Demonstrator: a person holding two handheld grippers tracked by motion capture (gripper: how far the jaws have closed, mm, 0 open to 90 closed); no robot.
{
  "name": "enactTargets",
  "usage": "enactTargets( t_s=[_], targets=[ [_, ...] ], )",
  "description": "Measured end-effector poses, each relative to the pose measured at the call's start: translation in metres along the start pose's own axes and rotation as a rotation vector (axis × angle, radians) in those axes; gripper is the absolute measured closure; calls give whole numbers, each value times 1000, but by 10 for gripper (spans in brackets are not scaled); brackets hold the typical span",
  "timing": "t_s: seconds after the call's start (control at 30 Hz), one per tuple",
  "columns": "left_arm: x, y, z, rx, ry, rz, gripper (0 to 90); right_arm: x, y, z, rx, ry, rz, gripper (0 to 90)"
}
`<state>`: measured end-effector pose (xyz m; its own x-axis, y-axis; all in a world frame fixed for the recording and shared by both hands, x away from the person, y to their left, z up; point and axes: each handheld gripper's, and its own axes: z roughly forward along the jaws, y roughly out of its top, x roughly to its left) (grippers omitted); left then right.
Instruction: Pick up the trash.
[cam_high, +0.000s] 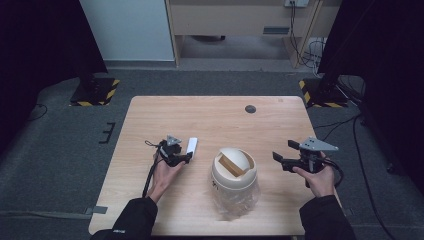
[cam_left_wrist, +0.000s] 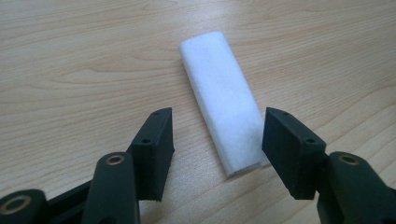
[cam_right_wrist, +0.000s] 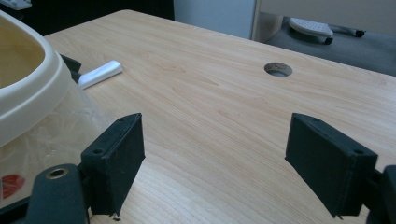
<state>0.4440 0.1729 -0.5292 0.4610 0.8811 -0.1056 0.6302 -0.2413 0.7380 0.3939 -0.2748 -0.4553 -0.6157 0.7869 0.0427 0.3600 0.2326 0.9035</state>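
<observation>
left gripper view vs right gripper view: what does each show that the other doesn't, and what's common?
Left gripper view alone: the white folded pad close up, its near end lying between that gripper's open black jaws. Right gripper view alone: the cream bin with its clear liner, the round cable hole in the tabletop, and the floor beyond the far edge. Shared: the wooden table, the pad (small and far off in the right gripper view), and open jaws holding nothing.
</observation>
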Motion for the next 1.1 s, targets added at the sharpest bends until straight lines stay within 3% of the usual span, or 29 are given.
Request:
enactTargets(
  t_s=[0.17, 0.63, 0.83, 0.97, 1.1],
  targets=[
    [-2, 0, 2, 8, 1, 2, 456, 1, 0, 1, 2, 2, -1, 194],
    [-13, 2, 4, 10, -28, -10, 754, 0, 0, 1, -2, 3, 3, 193],
    [-20, 4, -1, -12, 4, 87, 823, -1, 1, -1, -8, -1, 1, 197],
    [-27, 10, -17, -90, 5, 137, 823, -2, 5, -6, -39, -2, 6, 201],
    [-31, 14, -35, -150, -7, 155, 823, -4, 8, -9, -64, -5, 27, 206]
  ],
)
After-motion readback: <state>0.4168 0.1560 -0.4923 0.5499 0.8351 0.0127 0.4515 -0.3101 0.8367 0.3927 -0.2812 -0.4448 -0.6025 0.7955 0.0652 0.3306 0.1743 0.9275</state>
